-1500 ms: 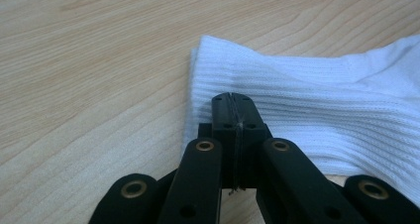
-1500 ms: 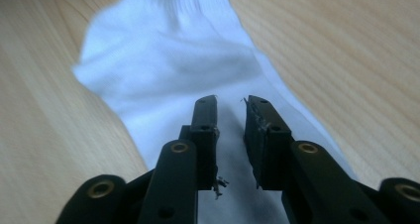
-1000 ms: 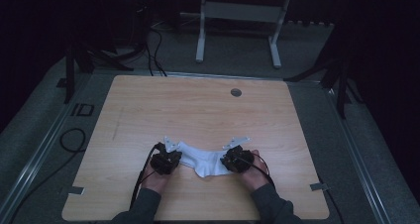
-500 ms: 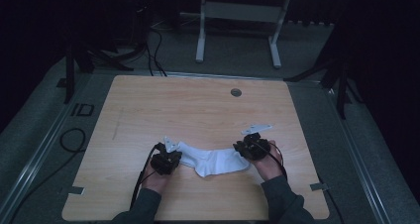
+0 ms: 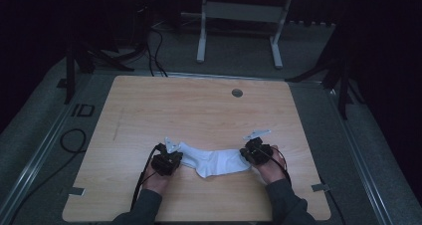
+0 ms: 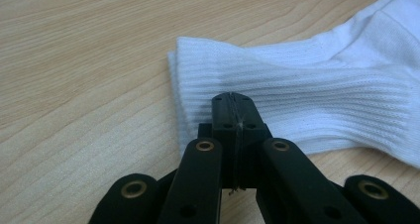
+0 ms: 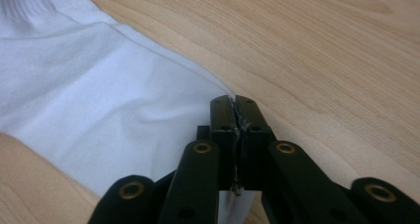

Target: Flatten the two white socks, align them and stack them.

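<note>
A: Right gripper (image 5: 247,153) slid out toward 3 o'clock since the earlier high view, pulling that end of the white sock (image 5: 215,161) with it, so the sock lies longer across the table (image 5: 199,110). Its jaws have just been closing, with sock fabric between them.

B: State now?

A: Clamped. In the right gripper view the two black jaws meet, and smooth fabric of the sock (image 7: 99,105) runs in under them and shows below, at 6 o'clock. Pinching the sock's edge, toe-side end.

B: Left one?

A: Left gripper (image 5: 174,158) hasn't budged. In the left gripper view its jaws are pressed together on the ribbed cuff (image 6: 297,95), tip over the ribbing. Whether it bites the fabric or just presses down on it, can't tell for sure; looks like a pinch on the cuff.

B: Where's the sock on the table?

A: Near the front edge, about 6 o'clock from the table's middle, lying flat between the two grippers. Cuff end at 9 o'clock by the left gripper, other end at 3 o'clock at the right gripper. Heel bulge sags toward 6.

B: Anything else?

A: Round grommet hole (image 5: 237,92) in the table at 12 o'clock, well apart from the sock. Left hand (image 5: 155,181) and right hand (image 5: 271,168) come in from 6 o'clock.
</note>
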A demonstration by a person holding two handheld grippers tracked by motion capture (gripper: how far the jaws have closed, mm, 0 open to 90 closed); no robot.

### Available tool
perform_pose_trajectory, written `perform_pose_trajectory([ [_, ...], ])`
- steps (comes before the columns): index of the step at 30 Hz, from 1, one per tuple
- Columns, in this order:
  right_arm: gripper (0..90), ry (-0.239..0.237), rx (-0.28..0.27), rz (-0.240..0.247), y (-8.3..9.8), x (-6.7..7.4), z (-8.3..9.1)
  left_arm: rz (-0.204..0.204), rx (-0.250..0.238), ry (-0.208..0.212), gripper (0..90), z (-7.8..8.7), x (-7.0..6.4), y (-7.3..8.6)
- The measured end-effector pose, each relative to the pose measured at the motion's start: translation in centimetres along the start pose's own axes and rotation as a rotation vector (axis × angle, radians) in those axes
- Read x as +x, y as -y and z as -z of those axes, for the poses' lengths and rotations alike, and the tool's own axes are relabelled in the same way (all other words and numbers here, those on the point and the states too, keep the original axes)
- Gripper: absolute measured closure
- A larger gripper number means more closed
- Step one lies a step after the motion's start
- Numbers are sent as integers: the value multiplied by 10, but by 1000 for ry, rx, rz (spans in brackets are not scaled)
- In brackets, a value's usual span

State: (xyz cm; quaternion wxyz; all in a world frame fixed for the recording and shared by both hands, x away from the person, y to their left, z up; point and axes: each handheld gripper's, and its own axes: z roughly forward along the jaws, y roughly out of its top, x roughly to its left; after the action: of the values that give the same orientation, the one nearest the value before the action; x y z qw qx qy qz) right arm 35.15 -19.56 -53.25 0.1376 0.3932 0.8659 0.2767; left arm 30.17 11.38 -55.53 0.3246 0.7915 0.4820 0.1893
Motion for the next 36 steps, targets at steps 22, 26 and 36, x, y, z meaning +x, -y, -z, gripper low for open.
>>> perform_pose_trajectory([
  [22, 861, -22, -56, -52, 11, -12, 20, 0, 2, -1, 896, 0, 0, 0],
  [26, 772, -25, -81, -75, 13, -13, 22, -2, -2, -1, 895, -1, -1, 0],
  [36, 621, -33, -157, -132, 19, -18, 33, -3, -30, 23, 840, 1, 0, 0],
])
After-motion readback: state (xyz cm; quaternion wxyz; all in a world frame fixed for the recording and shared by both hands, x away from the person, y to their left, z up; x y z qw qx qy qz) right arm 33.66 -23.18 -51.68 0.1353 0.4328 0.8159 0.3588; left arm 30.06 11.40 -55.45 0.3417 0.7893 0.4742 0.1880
